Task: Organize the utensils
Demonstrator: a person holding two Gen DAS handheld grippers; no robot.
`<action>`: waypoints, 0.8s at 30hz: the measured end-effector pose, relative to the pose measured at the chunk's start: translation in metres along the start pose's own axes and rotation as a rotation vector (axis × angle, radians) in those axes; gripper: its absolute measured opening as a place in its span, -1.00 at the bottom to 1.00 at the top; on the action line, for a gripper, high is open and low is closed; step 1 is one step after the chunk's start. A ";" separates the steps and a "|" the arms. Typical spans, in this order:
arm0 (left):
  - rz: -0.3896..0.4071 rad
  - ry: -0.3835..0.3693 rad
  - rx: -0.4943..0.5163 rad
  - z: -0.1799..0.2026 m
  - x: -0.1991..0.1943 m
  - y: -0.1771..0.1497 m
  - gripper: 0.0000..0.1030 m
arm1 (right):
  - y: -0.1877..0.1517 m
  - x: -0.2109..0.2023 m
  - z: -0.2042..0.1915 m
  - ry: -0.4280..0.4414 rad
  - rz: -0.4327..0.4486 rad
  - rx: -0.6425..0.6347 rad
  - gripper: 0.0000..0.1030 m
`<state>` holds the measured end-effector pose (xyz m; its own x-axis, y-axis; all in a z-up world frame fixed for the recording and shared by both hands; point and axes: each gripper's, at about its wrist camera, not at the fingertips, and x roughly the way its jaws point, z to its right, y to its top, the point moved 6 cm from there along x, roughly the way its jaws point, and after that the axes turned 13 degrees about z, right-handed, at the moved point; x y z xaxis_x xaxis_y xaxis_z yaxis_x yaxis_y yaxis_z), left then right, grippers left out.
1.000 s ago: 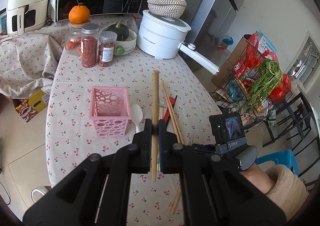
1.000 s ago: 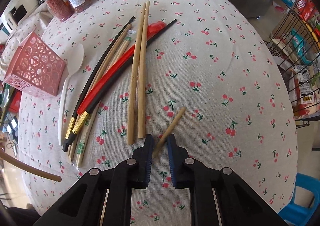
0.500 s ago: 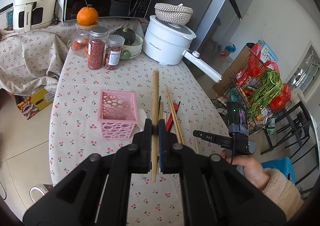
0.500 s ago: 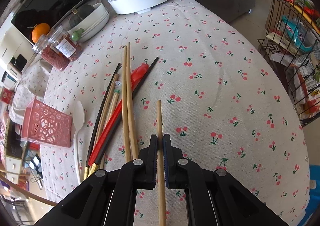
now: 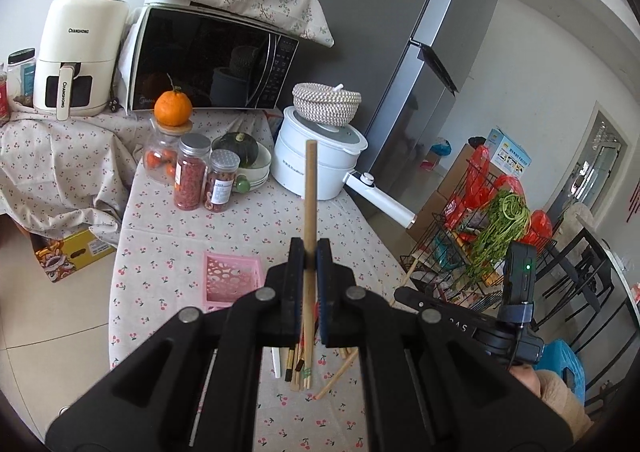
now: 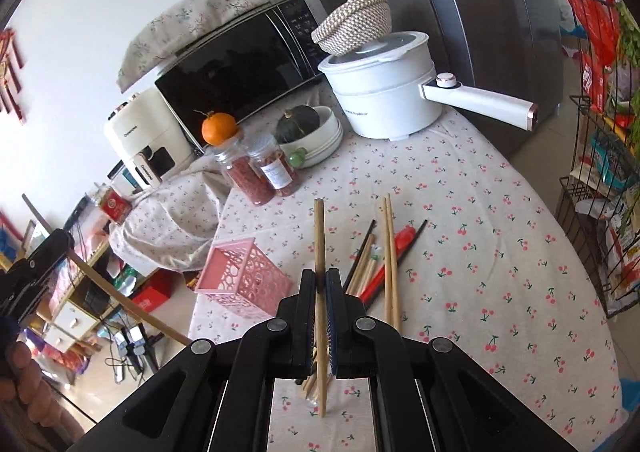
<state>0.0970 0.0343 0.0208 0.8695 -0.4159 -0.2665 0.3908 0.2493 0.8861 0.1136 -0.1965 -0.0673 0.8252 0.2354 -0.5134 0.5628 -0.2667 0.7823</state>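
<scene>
My left gripper [image 5: 310, 256] is shut on a wooden chopstick [image 5: 310, 188] that stands upright in the air above the table. My right gripper [image 6: 320, 280] is shut on a second wooden chopstick [image 6: 319, 236], lifted clear of the cloth. The pink basket [image 6: 240, 276] stands left of it, and in the left wrist view the pink basket [image 5: 232, 280] sits just beyond the left finger. Loose utensils lie right of the basket: two long wooden chopsticks [image 6: 390, 252], a red spoon [image 6: 402, 242] and black chopsticks [image 6: 362, 252]. A white spoon is mostly hidden.
Behind the utensils stand jars [image 6: 256, 172], a bowl with a green squash [image 6: 316, 132] and a white pot [image 6: 384, 92] whose long handle [image 6: 480, 102] juts right. A wire rack [image 6: 592, 192] stands off the table's right edge. The cherry-print tablecloth [image 6: 500, 272] is bare at right.
The right gripper shut on the short chopstick lying on the cloth and lifted it off the table. Both grippers rose and tilted upward; the left kept its chopstick.
</scene>
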 end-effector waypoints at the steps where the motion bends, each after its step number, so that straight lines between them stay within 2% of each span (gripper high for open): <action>1: 0.027 0.001 0.005 0.000 -0.003 0.005 -0.87 | 0.002 -0.003 -0.004 0.010 0.012 -0.003 -0.90; 7: 0.160 0.038 0.019 -0.009 -0.010 0.028 -0.87 | 0.024 -0.020 -0.026 0.053 0.087 -0.029 -0.91; 13: 0.199 0.109 0.022 -0.027 0.008 0.030 -0.87 | 0.038 -0.026 -0.042 0.049 0.100 -0.053 -0.91; 18: 0.140 0.199 0.043 -0.050 0.041 0.018 -0.87 | 0.050 -0.032 -0.055 0.063 0.140 -0.072 -0.91; 24: 0.054 0.257 -0.023 -0.083 0.079 -0.003 -0.87 | 0.067 -0.040 -0.065 0.081 0.177 -0.064 -0.91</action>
<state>0.1896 0.0731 -0.0338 0.9365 -0.1659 -0.3090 0.3455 0.2862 0.8937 0.1154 -0.1635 0.0289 0.9028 0.2658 -0.3380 0.4033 -0.2510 0.8799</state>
